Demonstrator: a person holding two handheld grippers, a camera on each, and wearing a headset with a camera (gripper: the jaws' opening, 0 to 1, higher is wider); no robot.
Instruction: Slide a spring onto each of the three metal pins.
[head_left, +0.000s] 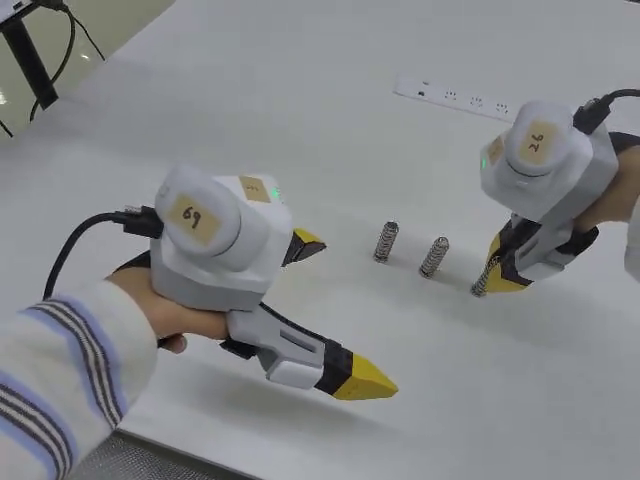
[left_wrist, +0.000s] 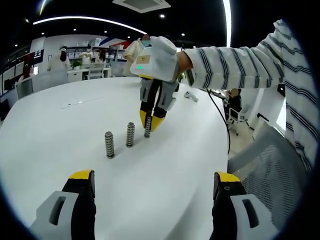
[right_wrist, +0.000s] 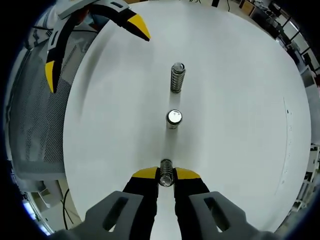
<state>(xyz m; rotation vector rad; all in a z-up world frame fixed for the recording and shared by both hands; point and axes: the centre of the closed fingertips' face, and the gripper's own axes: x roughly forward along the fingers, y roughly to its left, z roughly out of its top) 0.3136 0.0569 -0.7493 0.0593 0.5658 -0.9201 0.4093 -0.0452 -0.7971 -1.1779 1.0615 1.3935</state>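
Well in from the worktop's (head_left: 250, 110) near edge three springs stand in a short row; the end spring (head_left: 483, 279) is pinched between the jaws of the right gripper (right_wrist: 167, 175), while the middle spring (head_left: 434, 257) and far spring (head_left: 387, 241) stand free, each with a bright pin top (right_wrist: 173, 117) showing. This looks like the last step, seating the third spring on its pin, though how far down it sits I cannot tell. Next the jaws should ease apart and lift straight up without dragging the spring; the left gripper (head_left: 358, 314), jaws spread and empty, hangs nearer that edge.
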